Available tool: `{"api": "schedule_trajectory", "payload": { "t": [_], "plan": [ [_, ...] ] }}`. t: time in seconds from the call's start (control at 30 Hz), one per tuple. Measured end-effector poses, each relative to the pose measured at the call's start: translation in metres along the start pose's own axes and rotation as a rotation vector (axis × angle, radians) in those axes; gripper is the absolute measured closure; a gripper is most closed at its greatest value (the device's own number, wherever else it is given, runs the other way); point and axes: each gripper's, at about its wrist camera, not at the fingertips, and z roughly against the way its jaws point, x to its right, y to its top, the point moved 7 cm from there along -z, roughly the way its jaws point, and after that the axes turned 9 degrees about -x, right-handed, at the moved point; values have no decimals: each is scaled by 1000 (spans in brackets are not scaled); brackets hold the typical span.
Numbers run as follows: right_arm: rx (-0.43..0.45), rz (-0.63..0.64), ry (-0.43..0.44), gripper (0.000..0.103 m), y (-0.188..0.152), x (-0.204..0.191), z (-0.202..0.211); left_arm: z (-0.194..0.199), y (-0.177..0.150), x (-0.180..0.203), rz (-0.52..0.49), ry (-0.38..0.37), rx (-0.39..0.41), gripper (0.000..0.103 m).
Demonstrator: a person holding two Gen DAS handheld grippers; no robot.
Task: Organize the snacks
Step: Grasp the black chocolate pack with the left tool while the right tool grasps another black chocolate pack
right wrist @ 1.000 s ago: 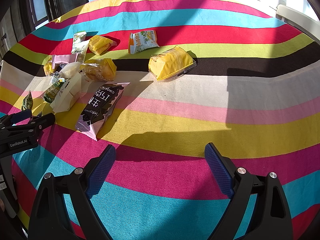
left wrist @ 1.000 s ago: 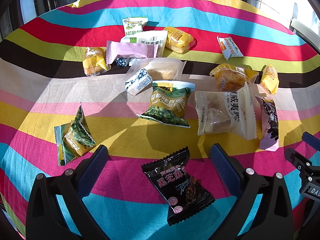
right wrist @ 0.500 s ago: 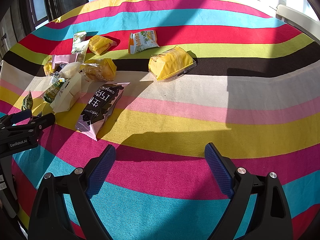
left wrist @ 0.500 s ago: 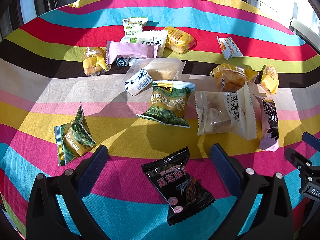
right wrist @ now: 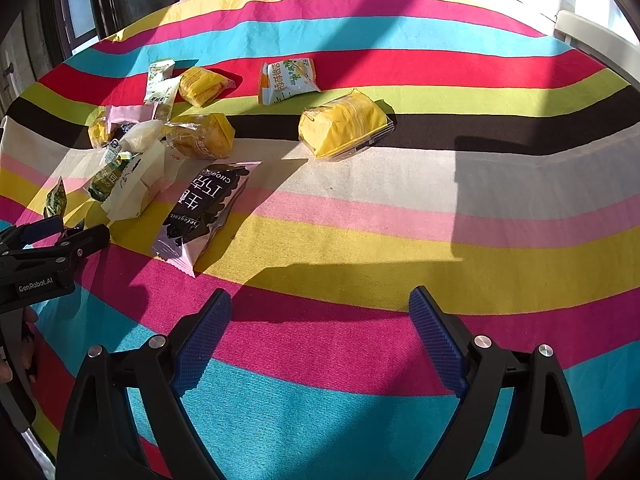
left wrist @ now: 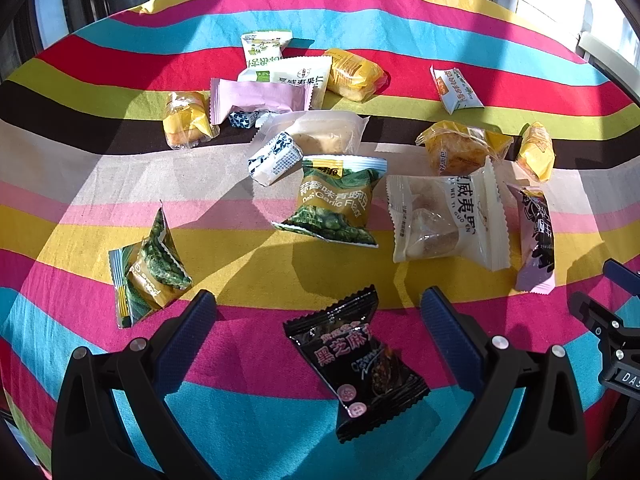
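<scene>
Both claws wide, black packet (left wrist: 356,360) untouched.

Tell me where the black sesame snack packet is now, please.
In the left wrist view, the black packet lies low in the centre on the striped cloth, between the open fingers of the left gripper, below the green pea packet.

Woven tablecloth (right wrist: 360,208) — probably glossy-plastic wrappers (left wrist: 356,360)

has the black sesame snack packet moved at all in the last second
No. The black sesame snack packet lies on the same magenta and blue stripes of the tablecloth, between the open left claw fingers.
</scene>
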Motion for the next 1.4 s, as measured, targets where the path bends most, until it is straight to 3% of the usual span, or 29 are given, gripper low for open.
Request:
{"api": "schedule_trajectory", "payload": {
  "t": [0.17,0.33,0.43,0.63,0.7,0.77,0.8,0.93,1.0,1.1,1.17,1.3,1.37,1.4],
  "plan": [
    [-5,37,39,16,-3,-3,2,19,-31,-16,4,-22,-4,1],
    [-11,18,212,16,5,-29,5,30,-46,-54,173,-82,51,1],
    [-27,65,168,16,20,-53,-3,34,-46,-64,201,-134,68,1],
    [-31,91,79,17,51,-64,-23,26,-46,-44,73,-25,23,1],
    [3,107,72,28,51,-65,-21,25,-47,-34,16,-30,22,1],
    [37,126,77,65,45,-63,-14,27,-46,-25,-33,-31,34,1],
    [49,125,75,72,41,-61,-11,29,-45,-21,-59,-28,45,1],
    [95,125,93,76,21,-52,8,30,-40,-1,-200,21,72,1],
    [114,112,105,76,9,-47,17,24,-36,3,-225,37,48,1],
    [127,84,135,76,-2,-38,26,17,-30,0,-109,-98,-30,1],
    [134,74,144,76,-4,-37,29,18,-26,1,-26,-128,-22,1],
    [125,65,160,76,-4,-36,27,17,-23,7,83,-72,16,2],
    [133,56,172,76,-4,-35,28,21,-25,10,77,7,60,32],
    [138,50,178,76,-4,-34,29,25,-27,12,73,1,78,60]
  ]
}}
